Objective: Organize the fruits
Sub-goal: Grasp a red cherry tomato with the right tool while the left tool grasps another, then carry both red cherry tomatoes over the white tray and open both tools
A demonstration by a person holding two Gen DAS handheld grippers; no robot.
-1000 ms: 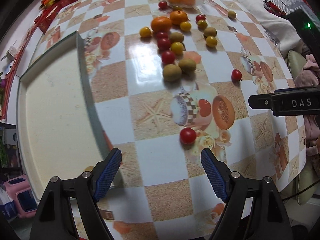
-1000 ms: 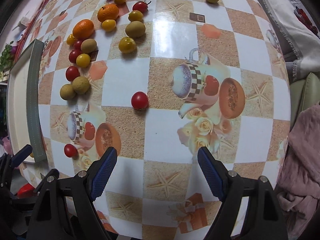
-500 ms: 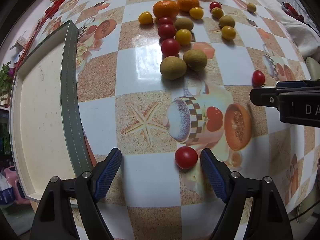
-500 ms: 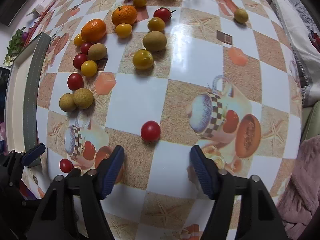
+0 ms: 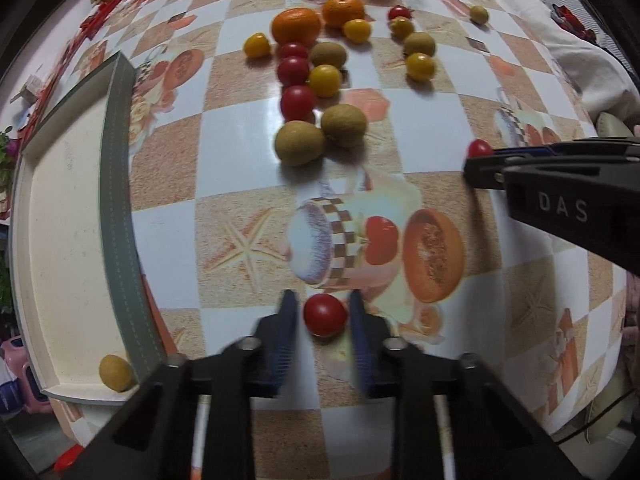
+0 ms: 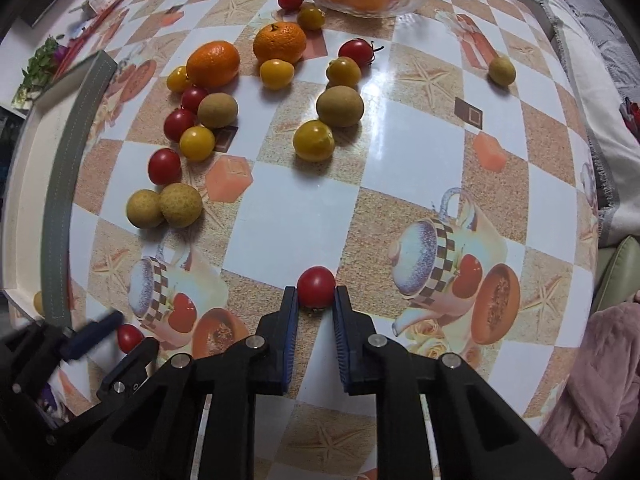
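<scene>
Pinching a round red cherry tomato (image 6: pixel 316 286) on the checkered worktop (image 6: pixel 420 152), the right gripper (image 6: pixel 316 304) has its jaws closed on it. The left gripper (image 5: pixel 322 314) brackets another cherry tomato (image 5: pixel 325 314), contact unclear through blur. A cream tray (image 5: pixel 60 216) lies left; loose fruit crowds the far half.

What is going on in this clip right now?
A person is sorting fruit on a patterned table with a claw in each hand. The left claw has its fingers around a red cherry tomato near the tray, with small gaps visible. The right claw is pinching another red tomato at its fingertips. One small yellow fruit already sits in the tray; oranges, tomatoes and brown fruits lie scattered.
</scene>
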